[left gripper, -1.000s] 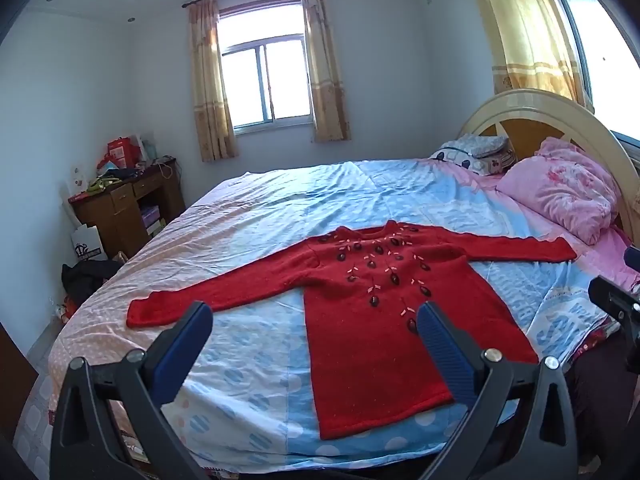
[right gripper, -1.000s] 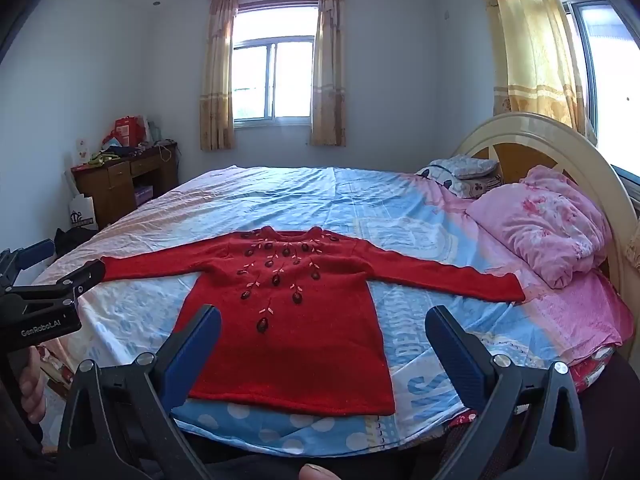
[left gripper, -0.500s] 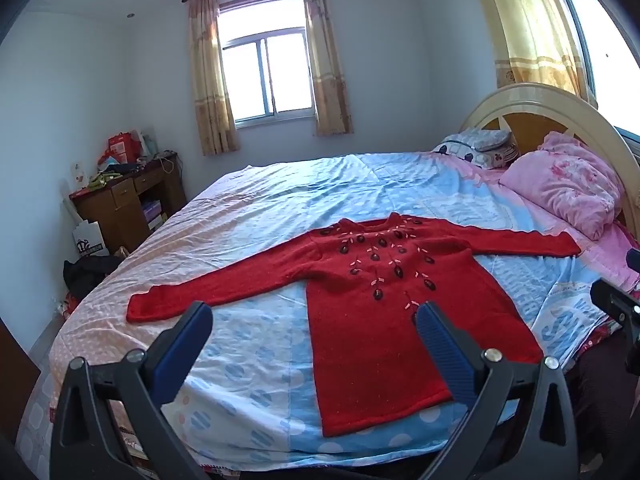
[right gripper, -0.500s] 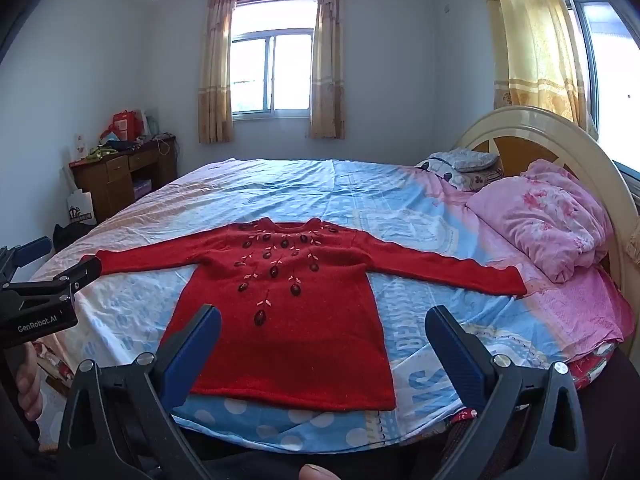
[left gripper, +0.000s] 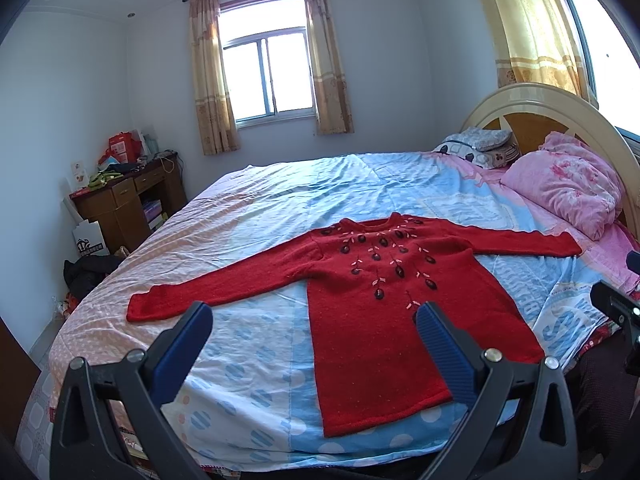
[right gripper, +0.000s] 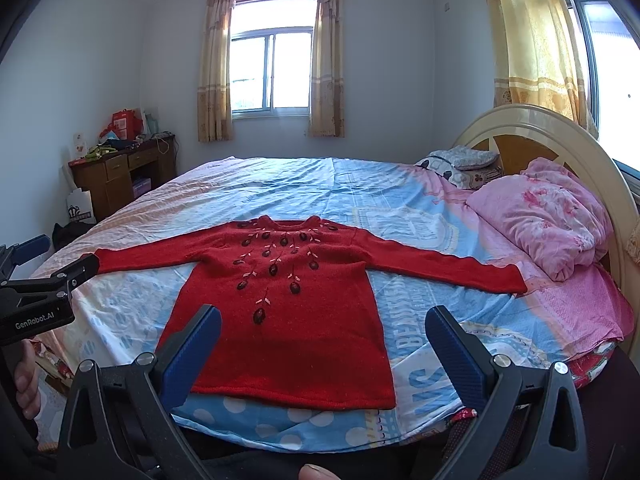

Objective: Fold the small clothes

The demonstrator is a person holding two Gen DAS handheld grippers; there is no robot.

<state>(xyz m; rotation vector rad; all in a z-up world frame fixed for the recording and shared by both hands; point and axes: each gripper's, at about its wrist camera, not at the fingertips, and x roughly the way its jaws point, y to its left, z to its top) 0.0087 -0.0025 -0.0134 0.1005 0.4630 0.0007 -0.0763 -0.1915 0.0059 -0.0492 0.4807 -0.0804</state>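
Note:
A small red sweater (left gripper: 384,288) with dark flower embroidery lies flat, front up, on the bed, both sleeves spread out, hem toward me. It also shows in the right wrist view (right gripper: 288,300). My left gripper (left gripper: 314,328) is open and empty, held above the near bed edge in front of the hem's left side. My right gripper (right gripper: 322,332) is open and empty, in front of the hem. The left gripper also shows at the left edge of the right wrist view (right gripper: 44,280).
The bed (left gripper: 280,208) has a blue and pink sheet. A pink quilt bundle (left gripper: 568,188) and pillows (left gripper: 476,148) lie by the cream headboard (left gripper: 560,104) on the right. A wooden desk (left gripper: 124,200) with clutter stands at the left wall.
Both views have tilted up slightly and the sweater sits a little lower and nearer in them. The grippers stay open and empty.

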